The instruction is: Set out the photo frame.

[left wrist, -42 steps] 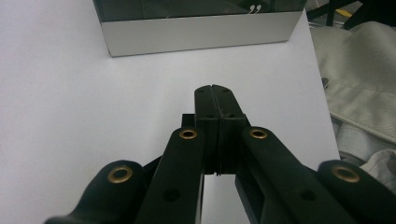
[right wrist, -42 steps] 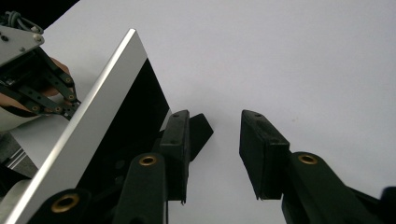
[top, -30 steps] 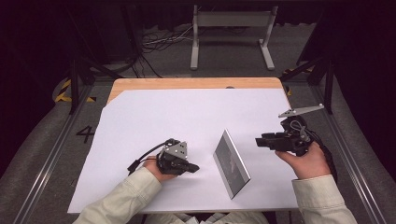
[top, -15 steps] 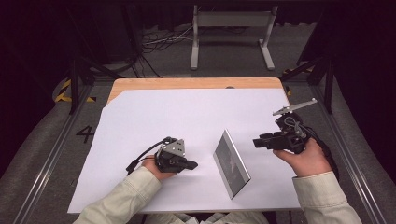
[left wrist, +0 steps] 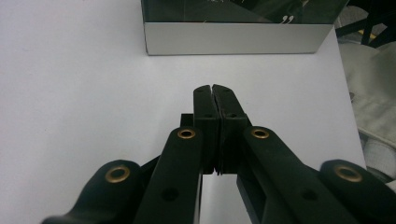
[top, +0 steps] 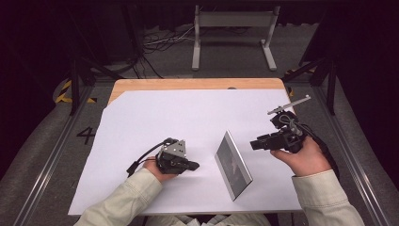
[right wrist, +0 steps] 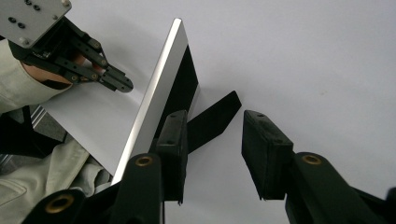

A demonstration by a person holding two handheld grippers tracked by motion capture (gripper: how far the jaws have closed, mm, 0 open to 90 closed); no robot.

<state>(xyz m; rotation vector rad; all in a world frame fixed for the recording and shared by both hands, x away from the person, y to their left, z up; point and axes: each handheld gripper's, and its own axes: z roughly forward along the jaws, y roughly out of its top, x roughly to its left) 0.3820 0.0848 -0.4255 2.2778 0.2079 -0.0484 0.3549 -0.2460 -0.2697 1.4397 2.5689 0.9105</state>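
A silver-edged picture frame (top: 233, 165) stands tilted on the white table sheet (top: 188, 117), leaning on a black back prop (right wrist: 215, 116). My left gripper (top: 195, 165) rests on the sheet just left of the frame, its jaws pressed together on nothing (left wrist: 212, 88), pointing at the frame's silver edge (left wrist: 238, 37). My right gripper (top: 254, 143) is held above the sheet to the right of the frame, behind its dark back. Its jaws stand apart (right wrist: 212, 121) with only the prop and the sheet beyond them. The frame (right wrist: 159, 88) and the left gripper (right wrist: 123, 86) lie ahead of it.
A wooden table edge (top: 188, 84) shows past the sheet's far side. On the floor beyond stand a grey metal stand (top: 233, 28) and cables (top: 160, 44). Metal rails (top: 348, 155) run along both sides of the table. Pale sleeves enter from the bottom.
My right gripper has drifted left toward the frame and slightly upward. The left gripper and the frame have stayed put.
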